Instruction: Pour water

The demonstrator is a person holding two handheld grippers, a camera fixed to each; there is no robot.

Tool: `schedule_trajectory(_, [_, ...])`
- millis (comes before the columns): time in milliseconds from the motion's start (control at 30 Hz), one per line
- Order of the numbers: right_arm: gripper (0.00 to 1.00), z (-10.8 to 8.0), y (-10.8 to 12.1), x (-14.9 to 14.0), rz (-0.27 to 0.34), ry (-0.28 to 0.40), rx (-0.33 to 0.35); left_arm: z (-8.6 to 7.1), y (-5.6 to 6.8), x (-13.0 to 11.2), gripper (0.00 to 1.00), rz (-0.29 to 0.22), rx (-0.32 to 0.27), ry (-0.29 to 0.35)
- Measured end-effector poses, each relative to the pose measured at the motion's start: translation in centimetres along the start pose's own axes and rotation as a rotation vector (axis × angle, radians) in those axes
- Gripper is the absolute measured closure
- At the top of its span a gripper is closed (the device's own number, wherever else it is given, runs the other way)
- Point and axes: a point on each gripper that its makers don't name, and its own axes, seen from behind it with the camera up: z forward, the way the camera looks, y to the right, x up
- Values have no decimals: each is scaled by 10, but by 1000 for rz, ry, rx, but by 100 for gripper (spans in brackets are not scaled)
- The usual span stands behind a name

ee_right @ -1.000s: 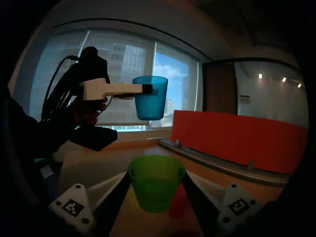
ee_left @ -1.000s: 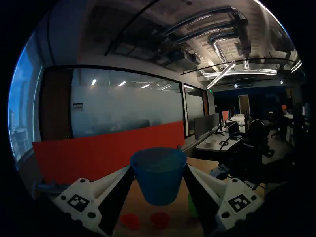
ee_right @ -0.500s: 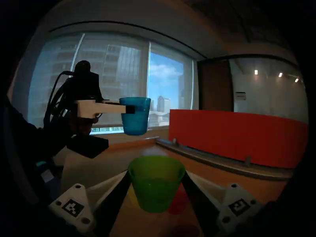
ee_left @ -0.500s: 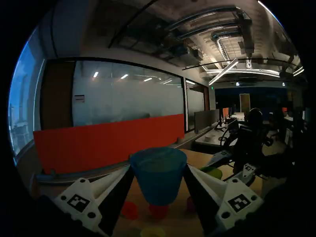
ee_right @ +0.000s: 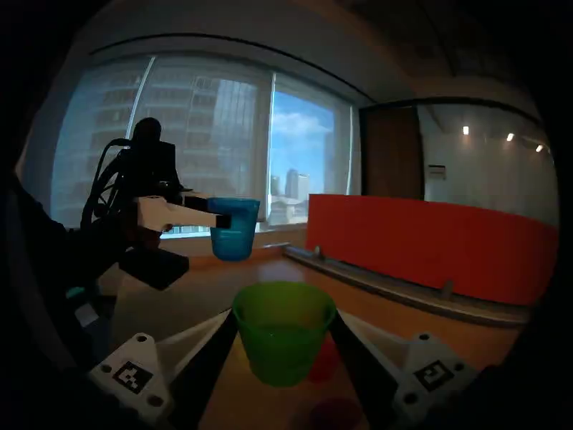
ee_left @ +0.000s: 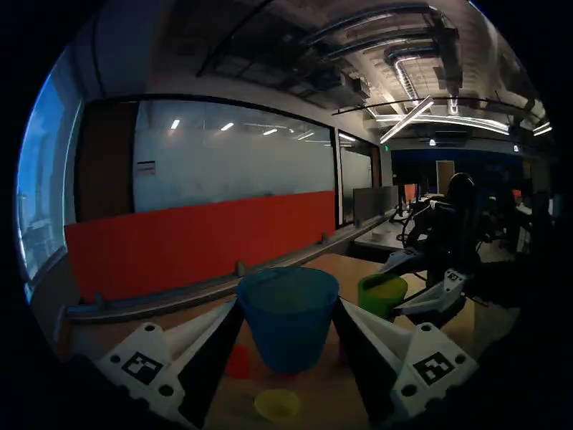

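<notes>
Right now your left gripper (ee_left: 288, 309) is pinching the blue cup (ee_left: 288, 340), with one finger pressed on each side of its wall just under the rim. The cup stands upright, mouth up, and fills the gap between the fingers. Your right gripper (ee_right: 284, 319) is clamped the same way on the green cup (ee_right: 284, 351), which is also upright.

From the left gripper view, the green cup sits off to the right and farther away than the blue one, with the two cups well apart. Below the blue cup lies the tabletop (ee_left: 336, 390). A small red cup (ee_left: 238, 360) stands on it to the left of the blue cup's base, and a yellow cup (ee_left: 278, 403) stands nearer the camera. A second red shape peeks out from under the blue cup's base, too hidden to make out.

From the right gripper view, the blue cup hangs up and to the left, level in your left gripper, in front of the window (ee_right: 215, 143). Its base is close to the far edge of the tabletop, and you cannot tell whether it touches. Another red cup shows just behind the green one, on its right side. An orange-red partition (ee_right: 430, 244) runs along the back of the tabletop.

The light is too dim to tell whether either cup holds water.
</notes>
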Motion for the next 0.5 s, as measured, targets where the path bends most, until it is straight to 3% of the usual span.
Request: schedule_trajectory(500, [9, 1, -8, -18, 5, -46, 24, -20, -5, -47, 15, -2, 21, -88])
